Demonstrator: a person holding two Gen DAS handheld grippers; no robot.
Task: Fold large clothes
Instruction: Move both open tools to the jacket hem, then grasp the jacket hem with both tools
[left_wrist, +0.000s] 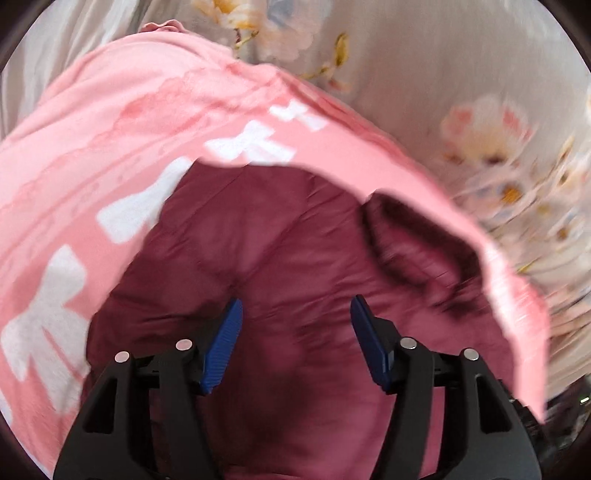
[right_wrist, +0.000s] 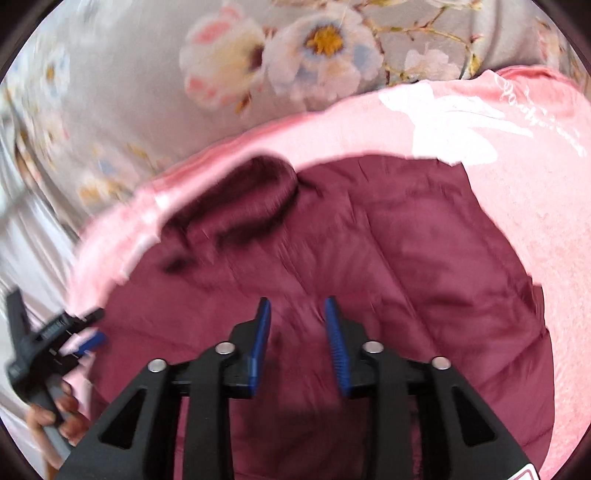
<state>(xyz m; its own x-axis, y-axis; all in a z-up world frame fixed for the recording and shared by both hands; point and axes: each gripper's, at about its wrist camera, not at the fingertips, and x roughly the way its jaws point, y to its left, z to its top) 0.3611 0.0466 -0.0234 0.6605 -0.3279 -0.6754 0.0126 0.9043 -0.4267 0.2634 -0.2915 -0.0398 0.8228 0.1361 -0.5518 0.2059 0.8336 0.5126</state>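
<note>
A dark red quilted jacket (left_wrist: 266, 251) lies flat on a pink cloth with white bow prints (left_wrist: 110, 122). A knit cuff or collar part (left_wrist: 413, 236) of the jacket lies at its far edge. My left gripper (left_wrist: 296, 314) is open and empty, hovering over the jacket. In the right wrist view the jacket (right_wrist: 369, 251) fills the middle, on the pink cloth (right_wrist: 517, 184). My right gripper (right_wrist: 297, 314) is open and empty above it. The left gripper (right_wrist: 88, 339) shows at the jacket's left edge, held by a hand.
A grey bedsheet with a flower print (right_wrist: 184, 92) lies under the pink cloth; it also shows in the left wrist view (left_wrist: 480, 92). Both views are blurred by motion.
</note>
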